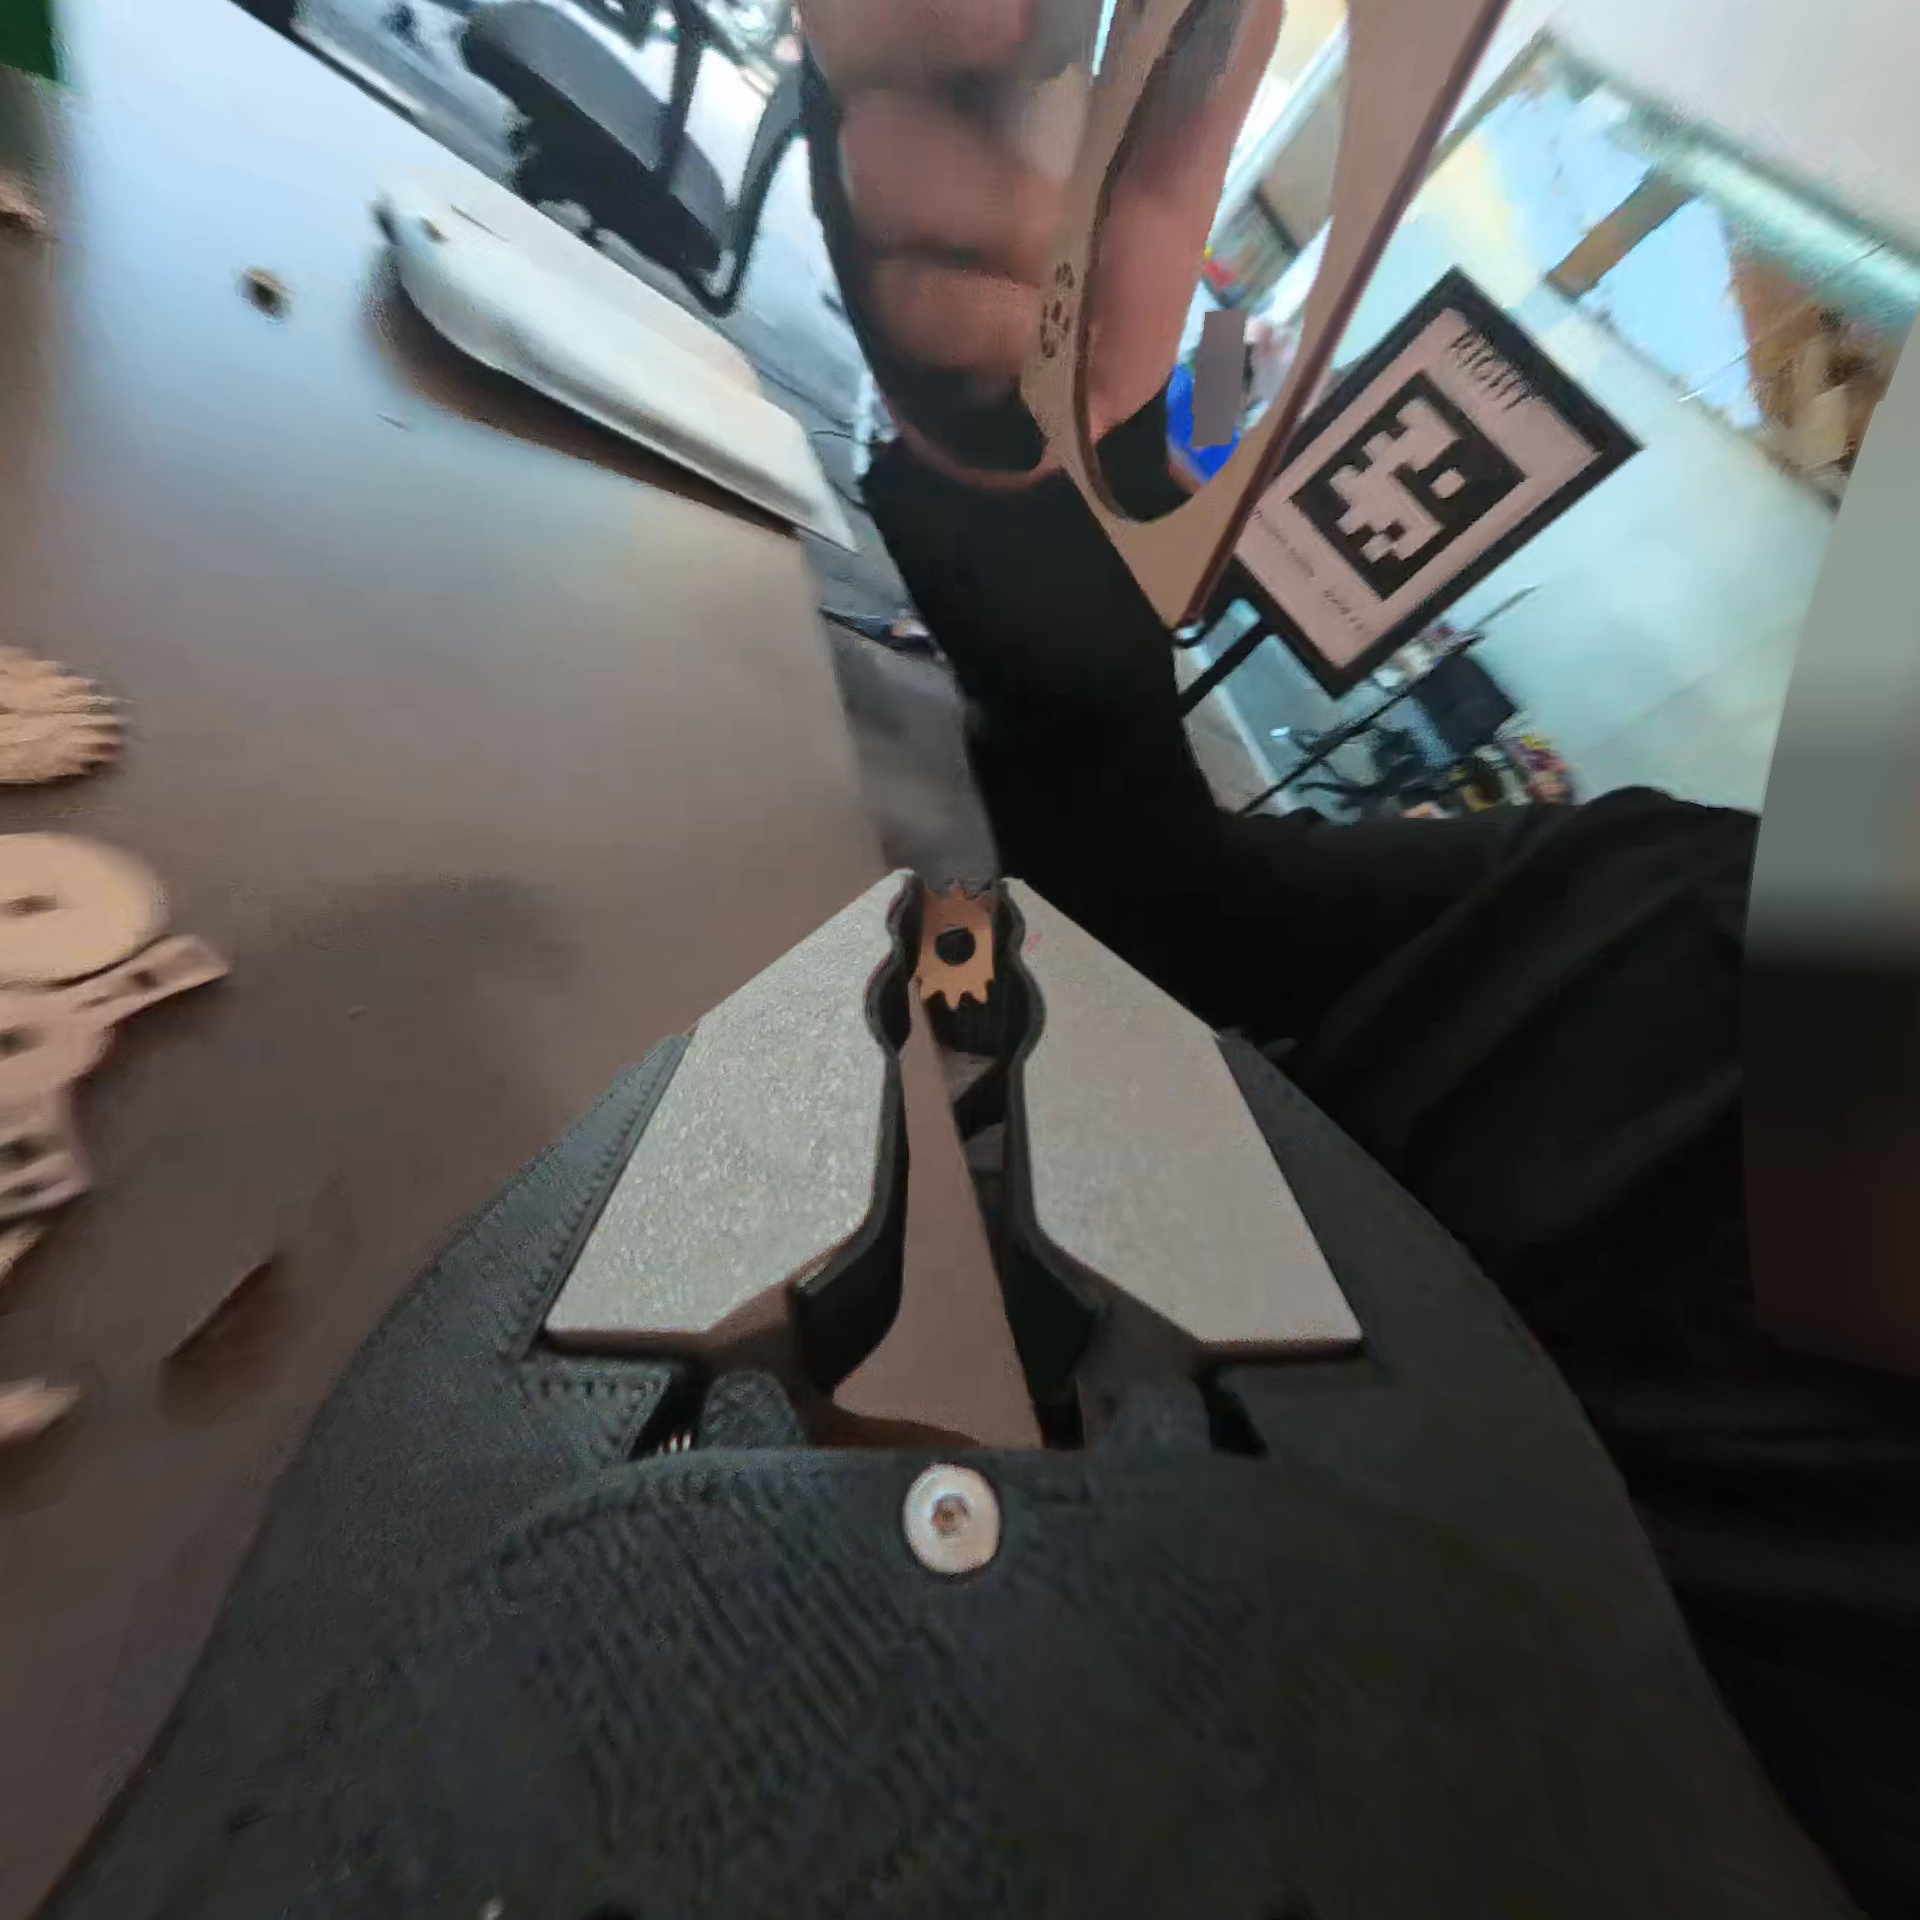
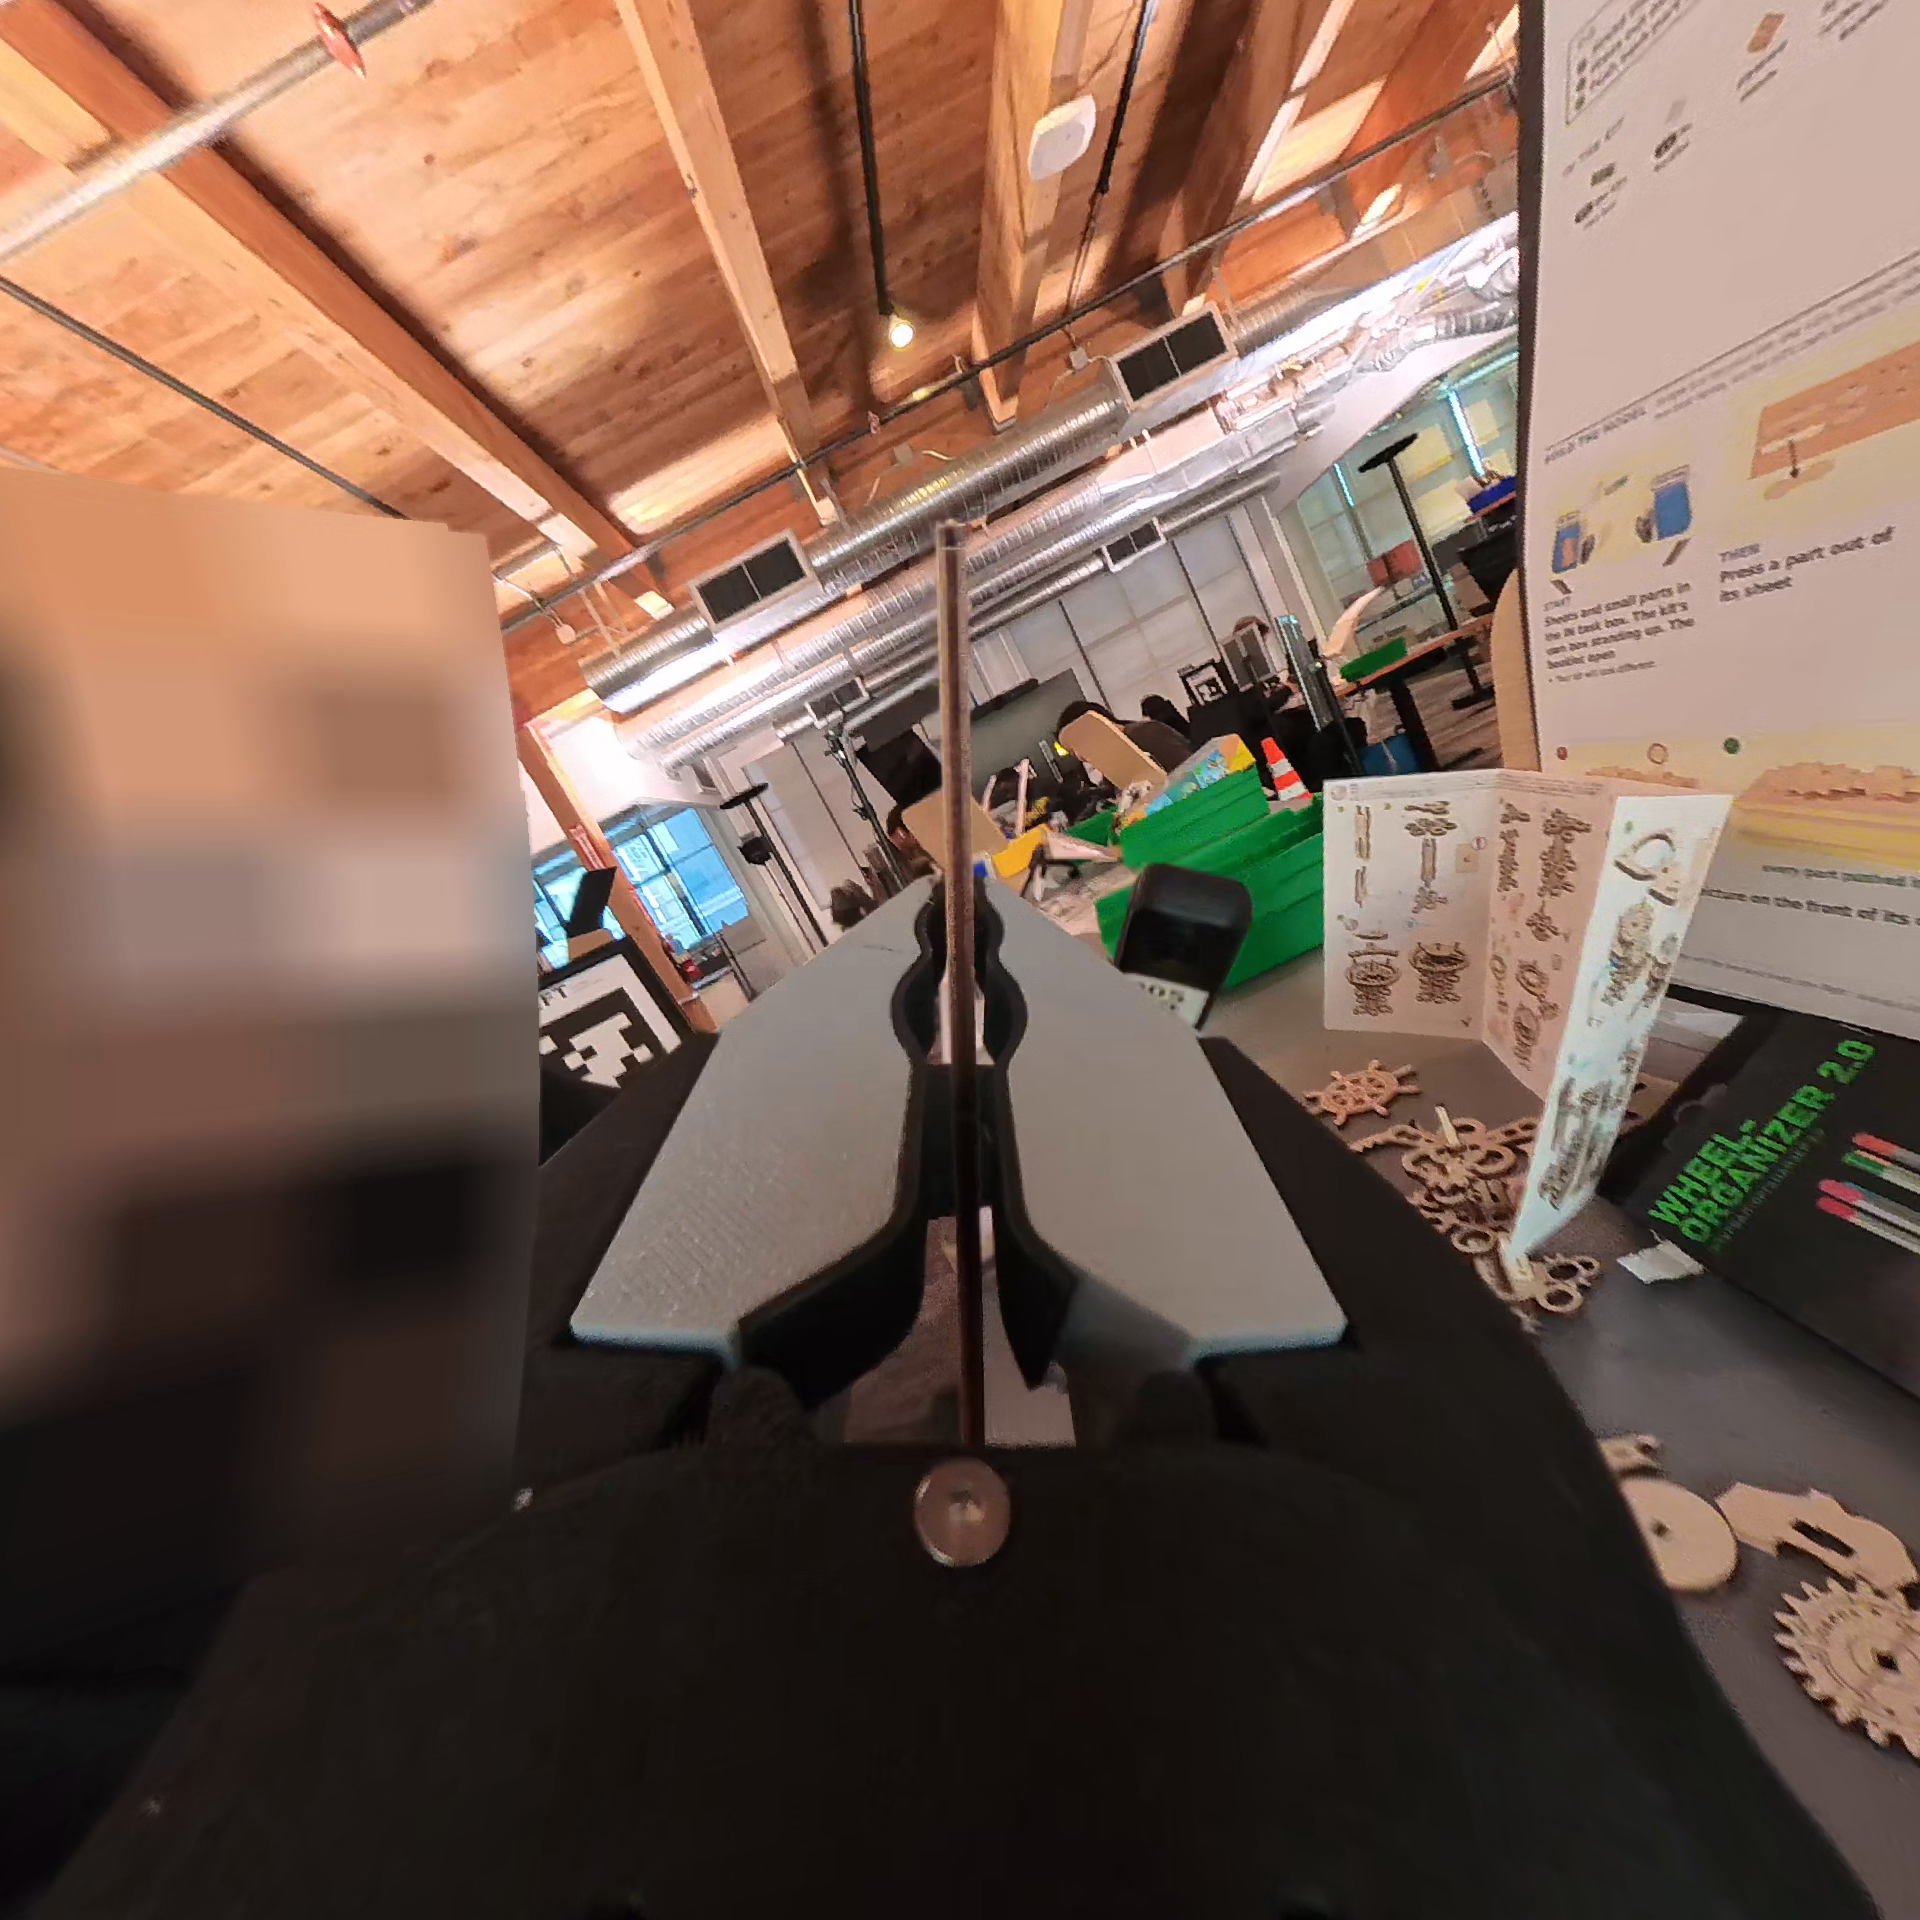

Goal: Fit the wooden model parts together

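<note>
My left gripper (image 1: 954, 904) is shut on a small wooden gear (image 1: 954, 951) with a centre hole, held between its tips above the dark table (image 1: 468, 727). A flat wooden part with a curved cut-out (image 1: 1174, 312) hangs at the top of the left wrist view, in front of a person in black. My right gripper (image 2: 956, 914) is shut on a thin flat wooden part (image 2: 954, 727), seen edge-on and sticking up past the tips. Loose wooden gears and discs lie on the table in the left wrist view (image 1: 62, 914) and the right wrist view (image 2: 1839, 1652).
A folded instruction leaflet (image 2: 1496, 914) stands at the right, with a black box (image 2: 1787, 1164) and a white poster board (image 2: 1714, 416) beside it. Green bins (image 2: 1226, 842) stand behind. A white flat sheet (image 1: 582, 343) lies on the table. A marker board (image 1: 1434, 478) stands nearby. Left tips to right tips: about 15 cm.
</note>
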`<state>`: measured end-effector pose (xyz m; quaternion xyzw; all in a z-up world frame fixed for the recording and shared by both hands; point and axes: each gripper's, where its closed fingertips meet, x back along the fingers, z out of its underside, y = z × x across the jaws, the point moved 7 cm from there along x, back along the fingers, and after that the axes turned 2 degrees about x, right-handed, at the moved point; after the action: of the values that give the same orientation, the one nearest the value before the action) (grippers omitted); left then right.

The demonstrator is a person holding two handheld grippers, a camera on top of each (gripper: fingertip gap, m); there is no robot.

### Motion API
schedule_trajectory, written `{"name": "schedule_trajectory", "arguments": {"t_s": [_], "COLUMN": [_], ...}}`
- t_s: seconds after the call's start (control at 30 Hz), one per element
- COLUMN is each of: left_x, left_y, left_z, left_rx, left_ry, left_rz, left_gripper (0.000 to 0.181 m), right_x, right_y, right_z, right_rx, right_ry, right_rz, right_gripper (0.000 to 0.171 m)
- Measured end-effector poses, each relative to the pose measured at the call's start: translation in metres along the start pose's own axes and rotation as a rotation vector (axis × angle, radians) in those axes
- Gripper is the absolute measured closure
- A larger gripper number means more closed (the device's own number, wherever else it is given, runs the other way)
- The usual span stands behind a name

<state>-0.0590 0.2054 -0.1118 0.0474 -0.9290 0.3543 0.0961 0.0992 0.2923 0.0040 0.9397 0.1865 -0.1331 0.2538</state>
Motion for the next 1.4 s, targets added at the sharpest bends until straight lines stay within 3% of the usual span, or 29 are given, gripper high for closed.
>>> {"name": "schedule_trajectory", "arguments": {"t_s": [0.03,0.13,0.3,0.5,0.63,0.73,0.97,1.1,1.2,1.3,1.4], "left_x": [-0.016,-0.041,-0.023,-0.028,-0.033,-0.028,-0.022,-0.027,-0.029,-0.034,-0.032], "left_y": [0.002,-0.002,-0.019,-0.009,0.011,0.02,0.038,0.049,0.056,0.053,0.041], "left_z": [0.003,0.003,-0.016,-0.027,-0.023,-0.02,-0.021,-0.016,-0.012,-0.009,-0.014], "left_rx": [0.007,-0.086,-0.178,-0.195,-0.222,-0.262,-0.258,-0.24,-0.253,-0.282,-0.293], "left_ry": [0.011,-0.021,-0.28,-0.447,-0.372,-0.381,-0.37,-0.225,-0.126,-0.032,-0.044], "left_rz": [0.02,0.054,0.175,0.238,0.069,-0.045,-0.229,-0.385,-0.53,-0.548,-0.552], "left_gripper": [0.171,0.171,0.171,0.171,0.171,0.172,0.174,0.174,0.173,0.159,0.143], "right_x": [0.003,0.021,0.07,0.049,0.055,0.069,0.091,0.099,0.111,0.106,0.099], "right_y": [-0.002,-0.016,-0.04,-0.05,-0.052,-0.053,-0.062,-0.068,-0.078,-0.076,-0.069], "right_z": [0.002,0.018,0.037,0.084,0.089,0.094,0.106,0.104,0.11,0.102,0.091], "right_rx": [0.008,-0.014,-0.055,-0.258,-0.386,-0.432,-0.511,-0.529,-0.554,-0.517,-0.444], "right_ry": [0.032,0.2,0.403,0.636,0.554,0.568,0.588,0.562,0.605,0.569,0.566], "right_rz": [0.023,0.161,0.516,0.345,0.181,0.161,0.192,0.249,0.386,0.367,0.375], "right_gripper": [0.171,0.171,0.171,0.171,0.171,0.171,0.171,0.171,0.171,0.171,0.171]}}
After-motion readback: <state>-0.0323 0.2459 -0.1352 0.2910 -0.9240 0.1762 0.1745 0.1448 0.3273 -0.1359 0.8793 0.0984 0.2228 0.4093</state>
